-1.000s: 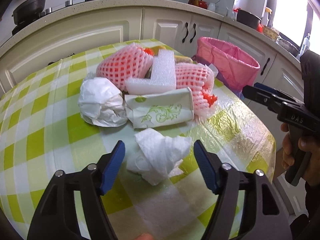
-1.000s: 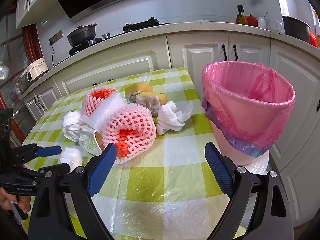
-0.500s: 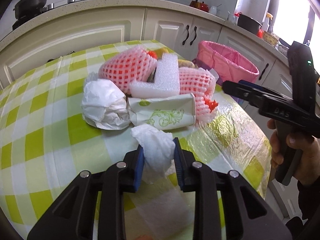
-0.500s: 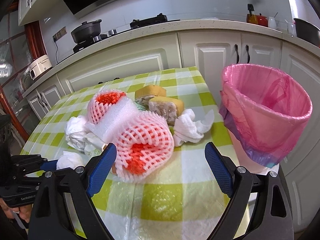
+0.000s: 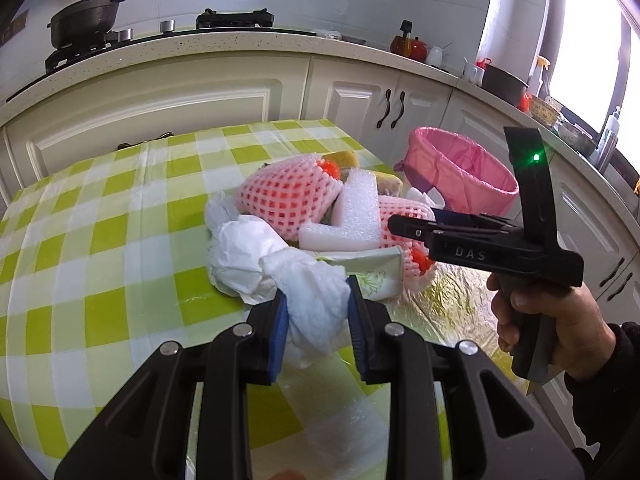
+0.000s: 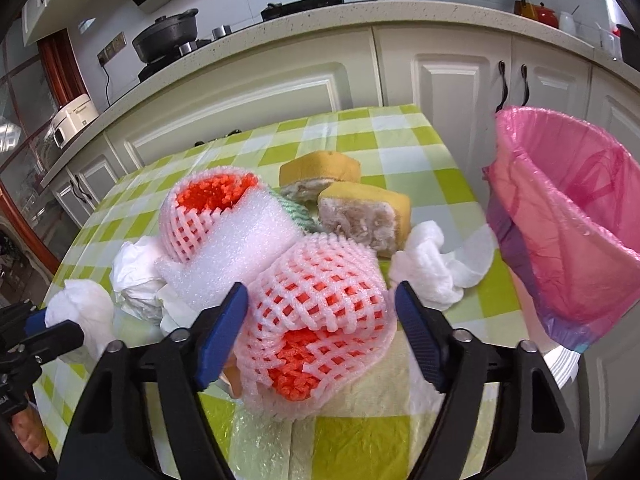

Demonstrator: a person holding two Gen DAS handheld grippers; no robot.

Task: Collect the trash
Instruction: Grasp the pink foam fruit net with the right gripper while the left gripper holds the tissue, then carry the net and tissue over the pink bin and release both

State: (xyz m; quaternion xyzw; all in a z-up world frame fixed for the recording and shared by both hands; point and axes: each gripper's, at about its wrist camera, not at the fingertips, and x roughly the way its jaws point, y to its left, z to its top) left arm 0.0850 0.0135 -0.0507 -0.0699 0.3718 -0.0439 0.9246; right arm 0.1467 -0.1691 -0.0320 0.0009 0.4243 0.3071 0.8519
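Left tool point(image 5: 316, 316) clamping tissue point(image 5: 316, 300), pink-lined bin point(image 6: 568, 216)

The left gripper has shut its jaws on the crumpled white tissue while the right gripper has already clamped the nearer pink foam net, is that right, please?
Not quite: the left gripper is shut on the crumpled white tissue, but the right gripper has not clamped anything. The right wrist view shows its jaws open, straddling the nearer pink foam net with gaps on both sides.
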